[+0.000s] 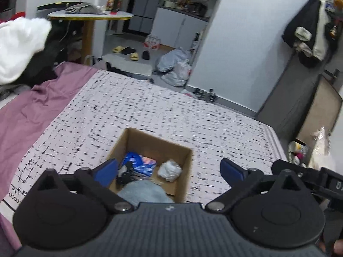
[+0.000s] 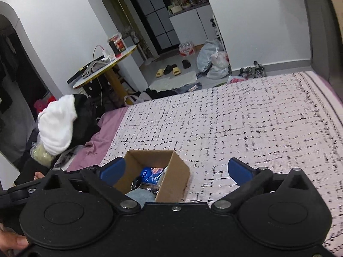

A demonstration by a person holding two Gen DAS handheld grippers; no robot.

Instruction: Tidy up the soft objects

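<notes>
Cardboard box [image 1: 150,162] on bed [image 1: 150,111], just ahead of both tongs, already holding soft items. Left tongs [image 1: 169,171] spread, empty, box between fingers; right tongs [image 2: 176,170] spread, empty, box left of centre.

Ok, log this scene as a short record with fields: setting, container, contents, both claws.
setting: bed with a black-flecked white cover
container: open cardboard box on the cover
contents: blue packet, white bundle, pale blue fluffy item, dark item
left claw: open, empty, over the box
right claw: open, empty
</notes>
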